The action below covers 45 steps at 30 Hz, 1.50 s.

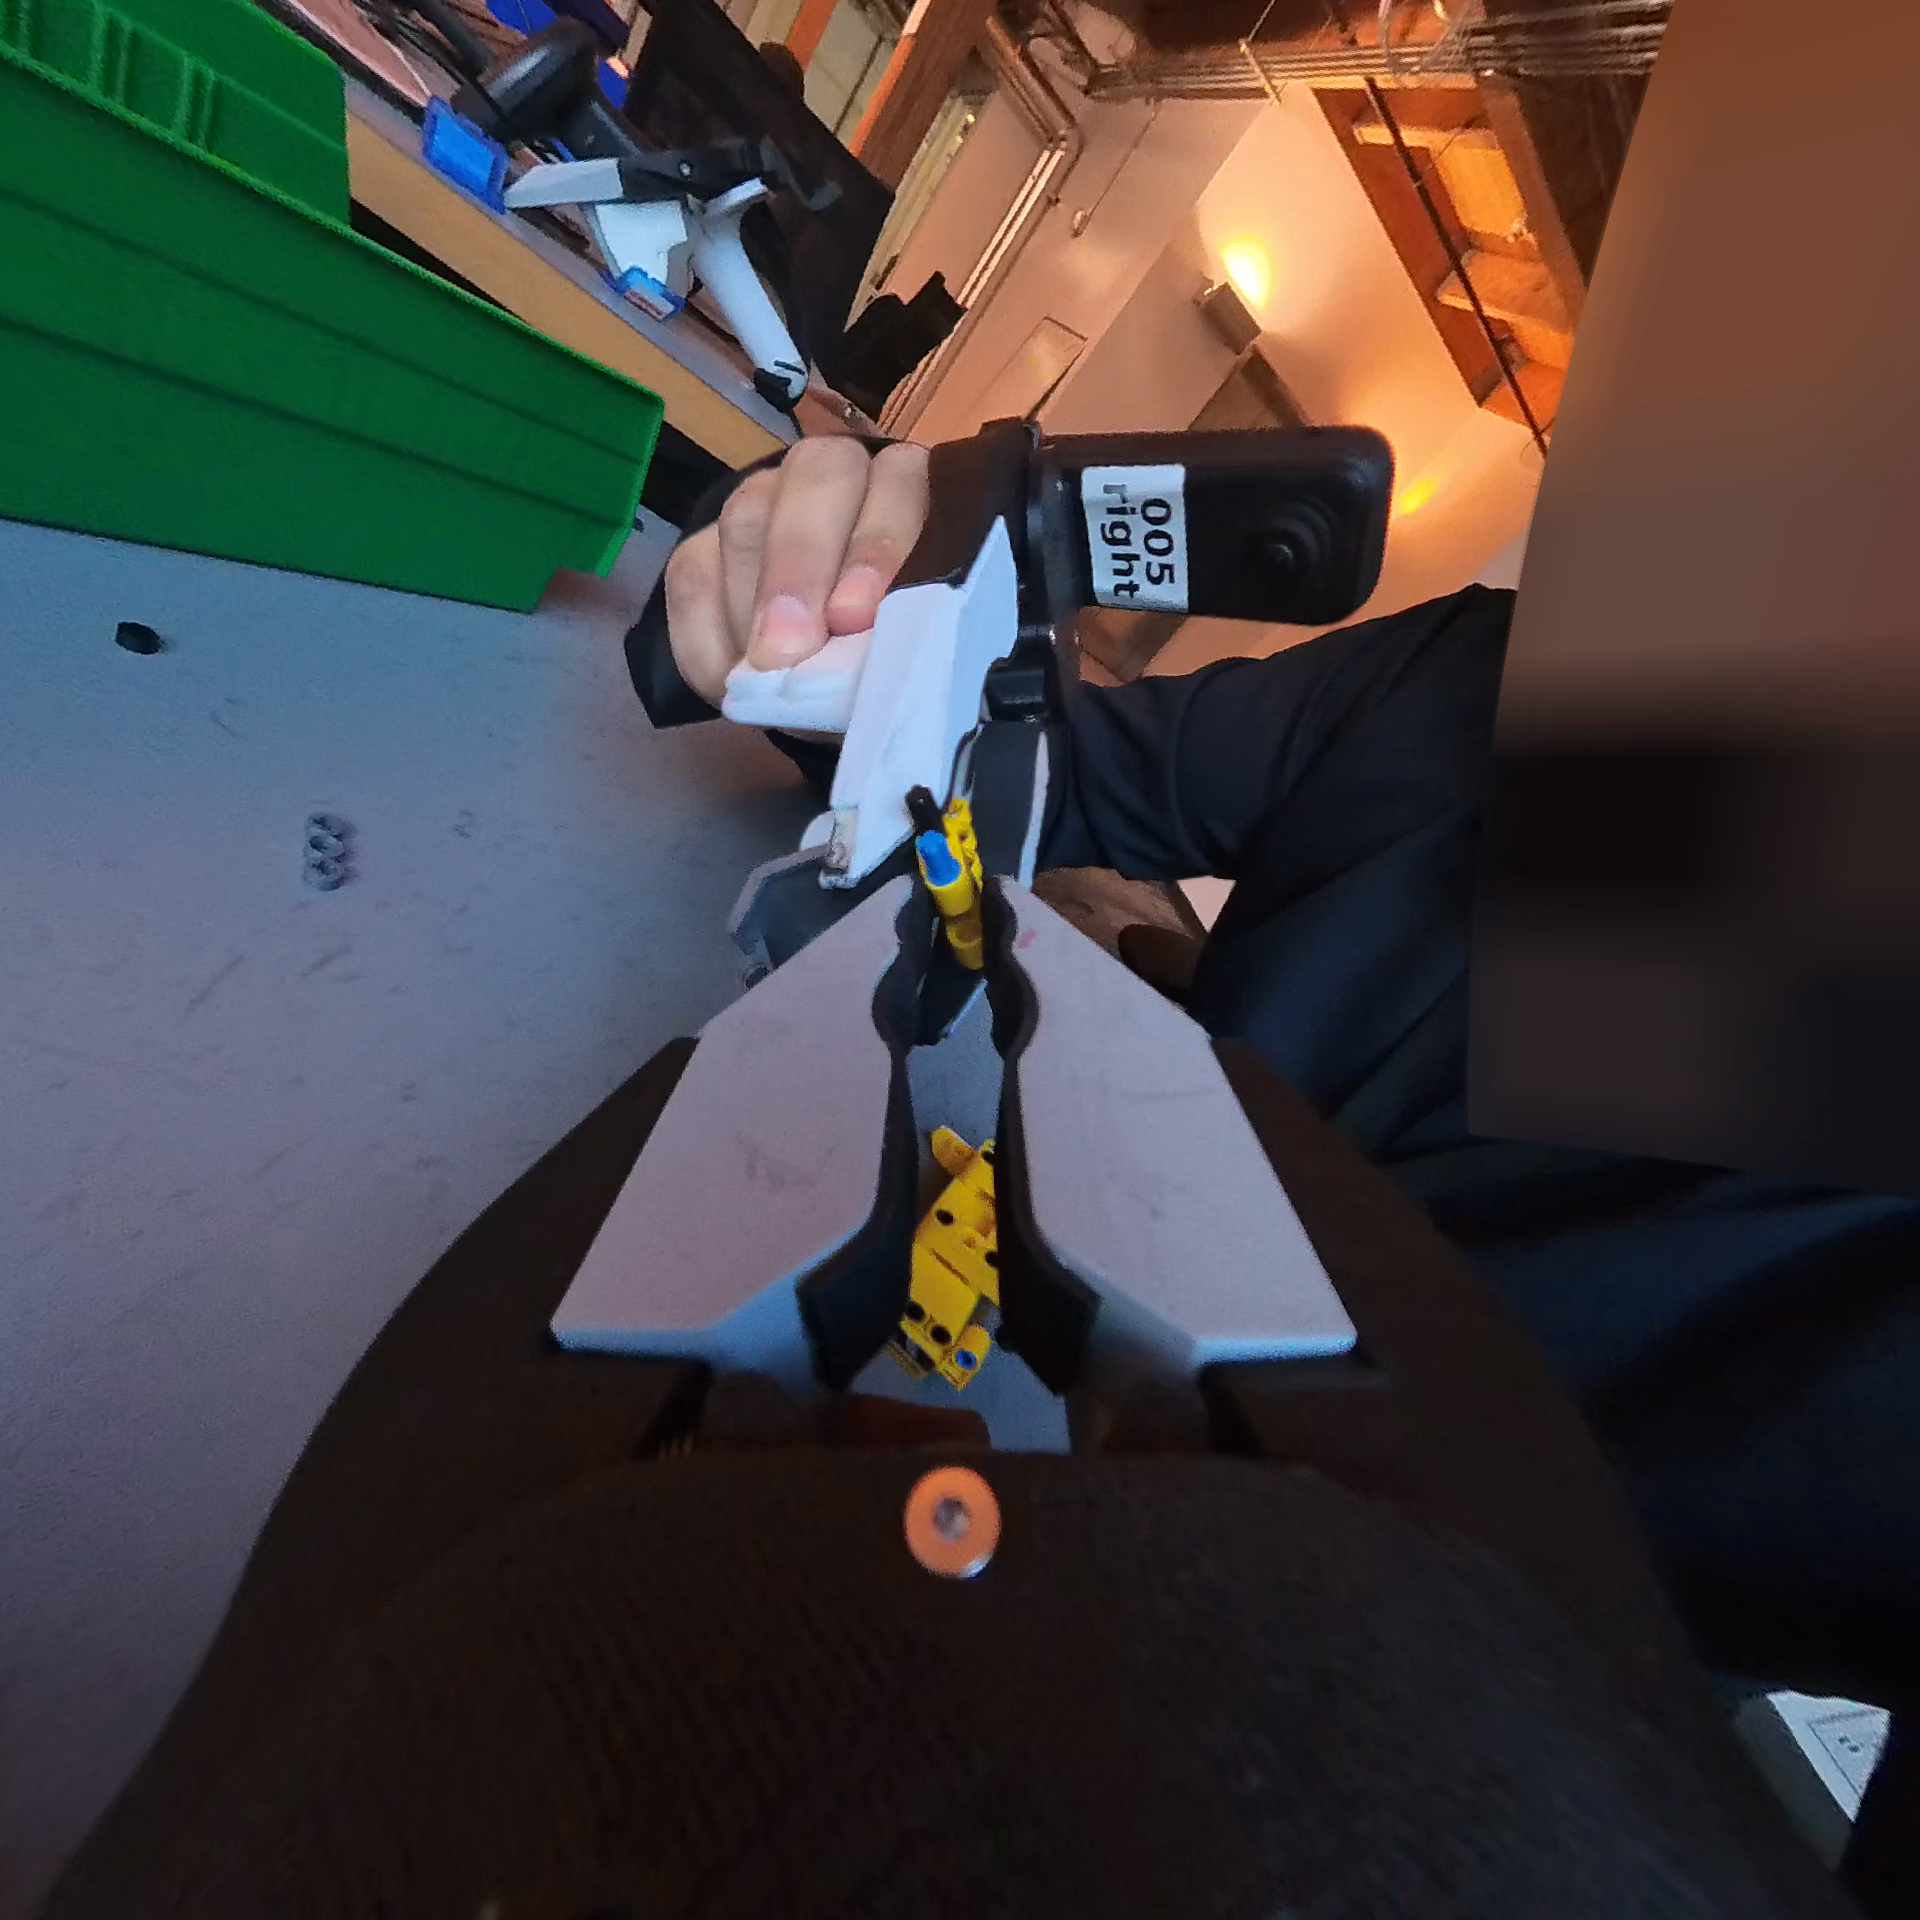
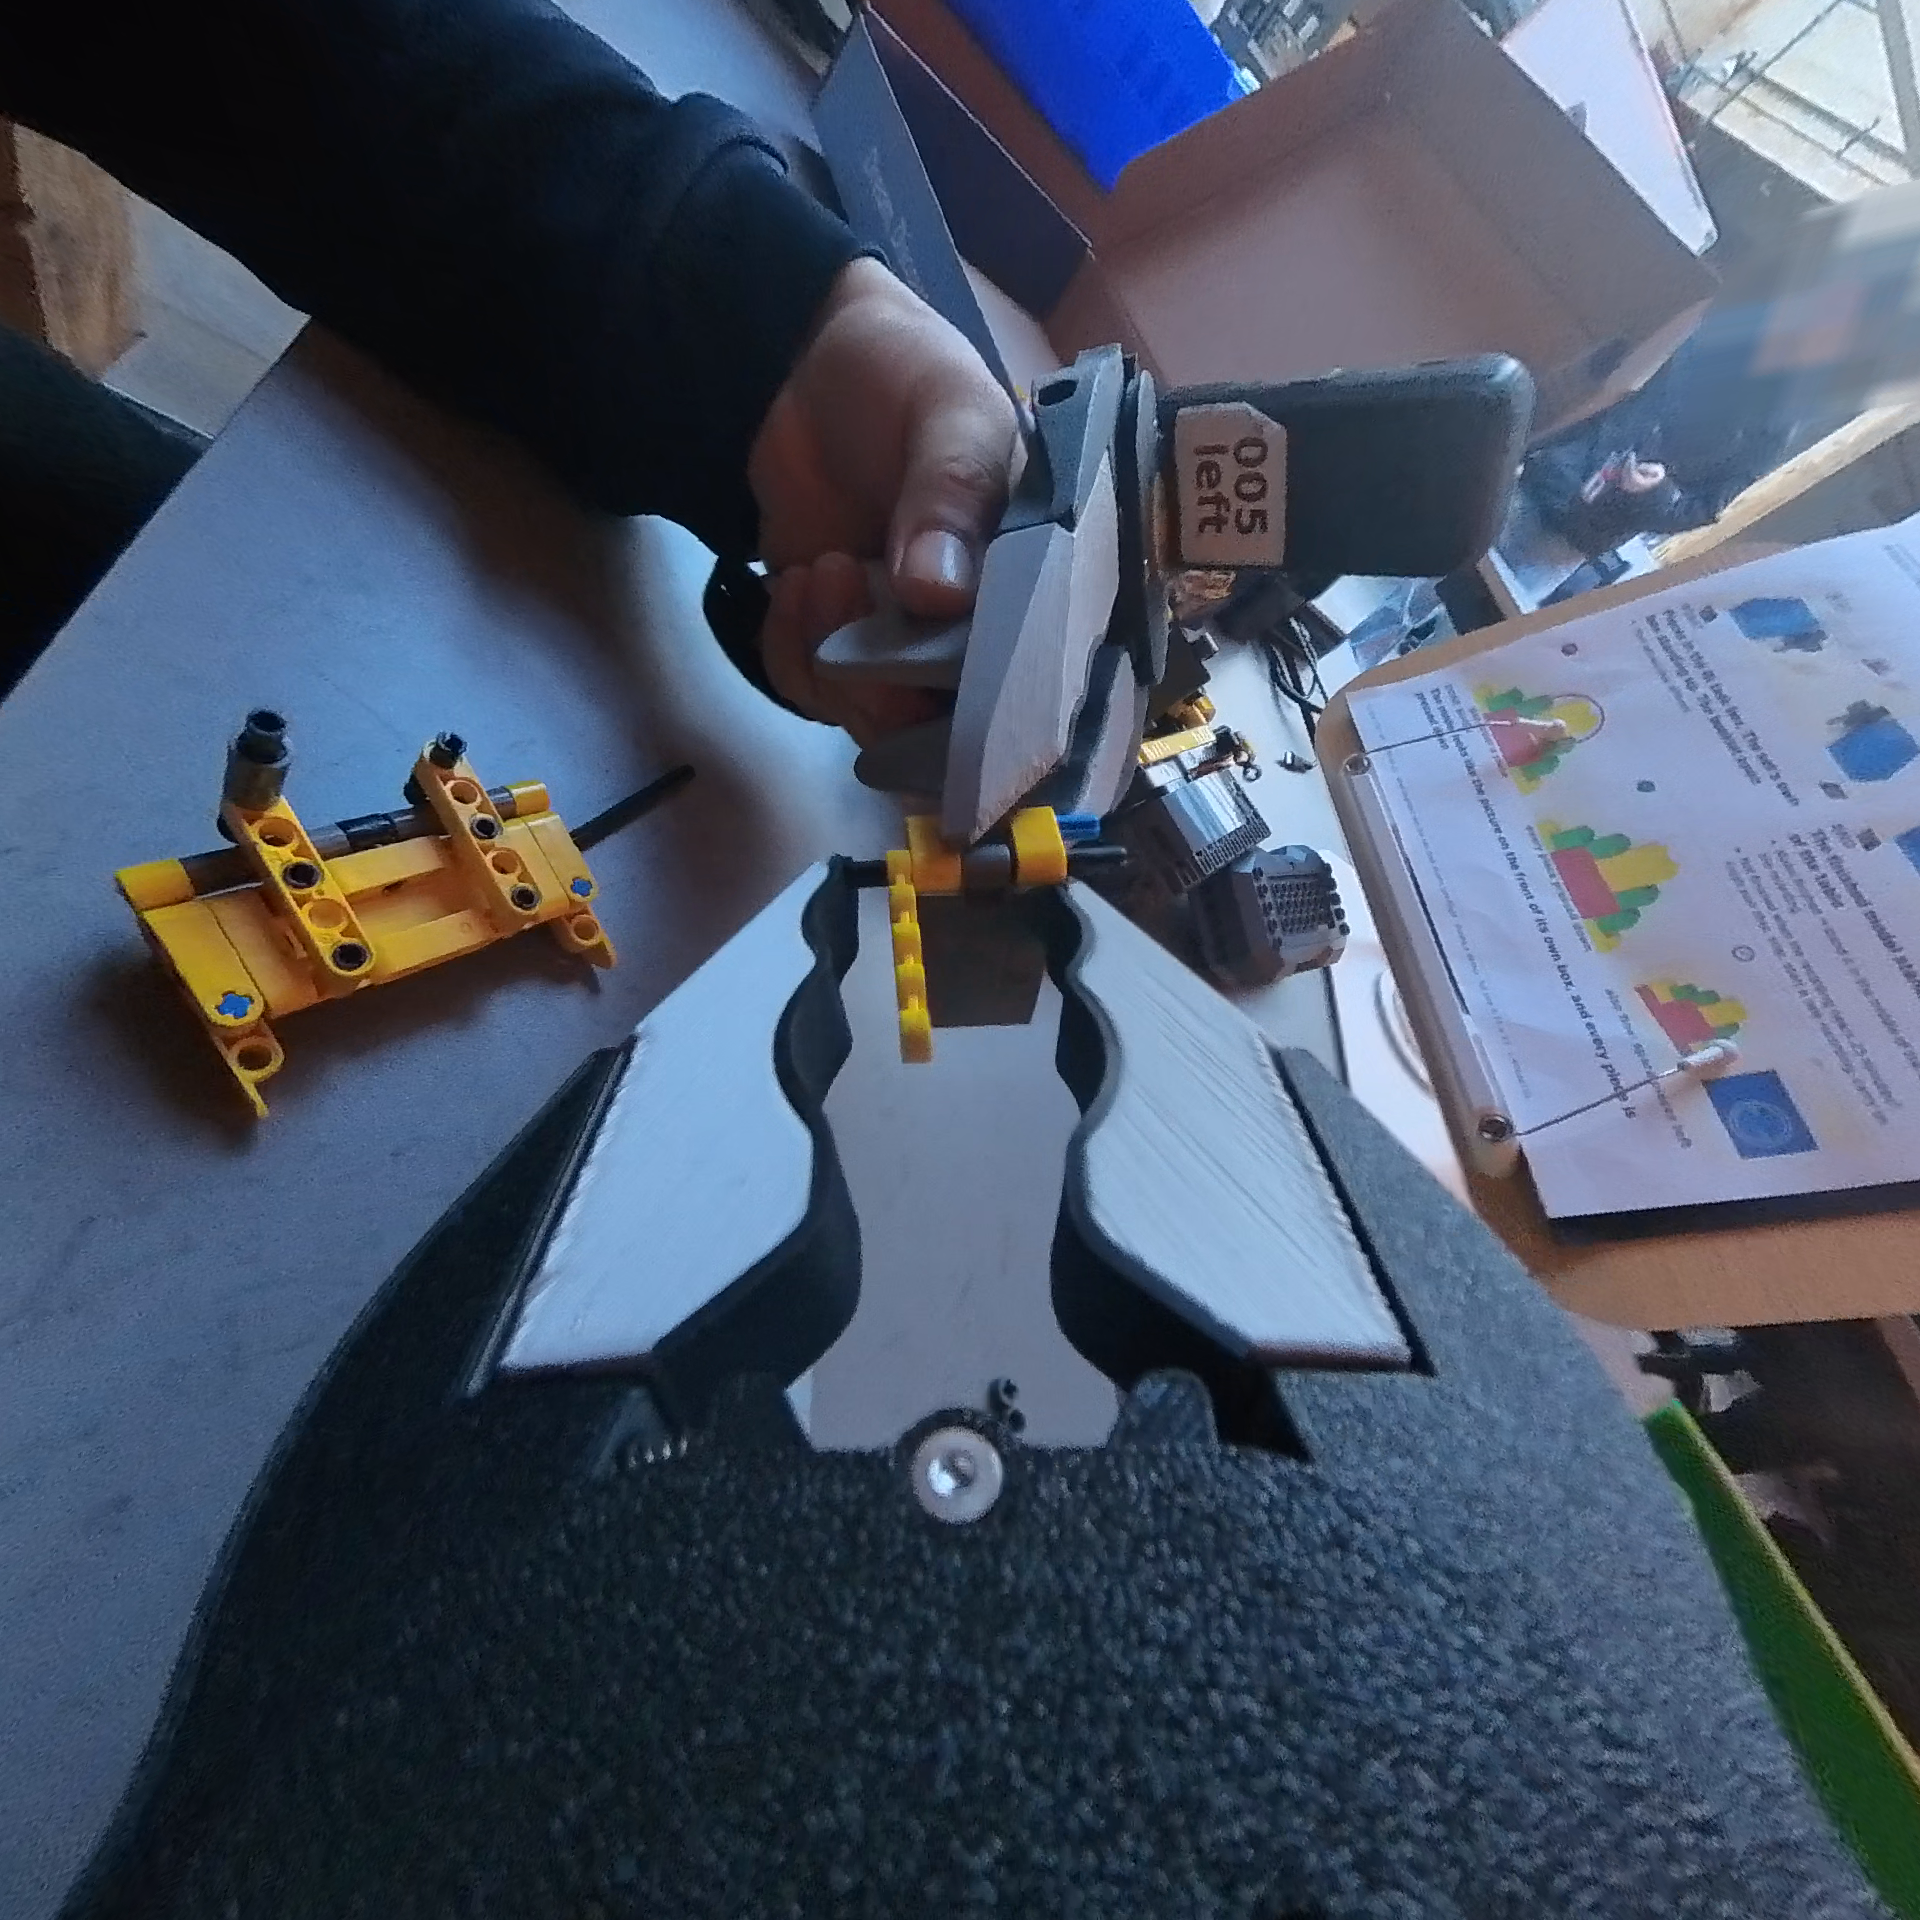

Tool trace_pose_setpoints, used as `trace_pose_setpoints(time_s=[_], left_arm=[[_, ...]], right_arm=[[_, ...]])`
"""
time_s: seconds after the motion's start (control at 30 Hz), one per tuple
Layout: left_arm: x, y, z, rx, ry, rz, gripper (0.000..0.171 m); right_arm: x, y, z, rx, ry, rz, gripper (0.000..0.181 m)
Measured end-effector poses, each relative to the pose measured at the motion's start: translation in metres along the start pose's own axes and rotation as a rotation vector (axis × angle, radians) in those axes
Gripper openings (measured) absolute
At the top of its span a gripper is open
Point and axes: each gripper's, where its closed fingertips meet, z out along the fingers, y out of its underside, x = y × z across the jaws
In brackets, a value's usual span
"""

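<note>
A small yellow brick piece on a black axle (image 2: 935, 862), with a blue pin and a hanging yellow beam (image 2: 910, 966), is held in the air between both grippers. My left gripper (image 1: 951, 925) is shut on it; it shows from above in the right wrist view (image 2: 977, 831). My right gripper (image 2: 951, 883) has its jaws fairly wide, and its tips look closed on the piece's two ends. The piece (image 1: 958, 894) and the right gripper (image 1: 935, 878) also show in the left wrist view. A larger yellow beam assembly (image 2: 343, 904) lies on the grey table (image 2: 416, 582) to the left.
Green bins (image 1: 260, 343) stand at the table's far side. A clipboard with a printed sheet (image 2: 1662, 883) lies at the right, with grey brick models (image 2: 1278, 904) beside it. A loose black axle (image 2: 634, 805) lies by the assembly. Another gripper (image 1: 665, 218) rests on a wooden bench behind. Less than 4 cm separates the two grippers' tips.
</note>
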Motion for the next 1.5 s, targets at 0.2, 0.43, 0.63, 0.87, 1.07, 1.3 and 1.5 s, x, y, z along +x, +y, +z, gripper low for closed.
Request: trace_pose_setpoints(time_s=[0.2,0.43,0.63,0.87,1.07,1.3,1.5], left_arm=[[-0.003,0.0,-0.001,0.016,-0.025,0.008,0.008],[-0.025,0.002,0.002,0.024,-0.128,0.024,0.005],[-0.027,0.01,0.013,0.003,-0.099,-0.027,0.005],[-0.025,0.019,0.018,-0.029,-0.065,-0.053,0.005],[-0.022,0.02,0.019,-0.037,-0.042,-0.06,0.005],[-0.028,0.005,0.016,0.044,-0.103,-0.007,0.005],[-0.024,0.007,0.008,0.031,-0.069,-0.043,0.004]], right_arm=[[-0.001,0.003,0.002,-0.015,-0.031,0.079,0.032],[0.005,0.011,0.007,0.001,-0.044,0.207,0.04],[-0.002,0.026,0.01,-0.079,-0.033,0.092,0.036],[-0.012,0.027,0.008,-0.083,-0.075,0.005,0.039],[-0.014,0.026,0.007,-0.084,-0.091,0.001,0.041],[-0.005,0.024,0.008,-0.057,-0.055,0.072,0.054],[-0.005,0.027,0.01,-0.058,-0.049,0.06,0.053]])
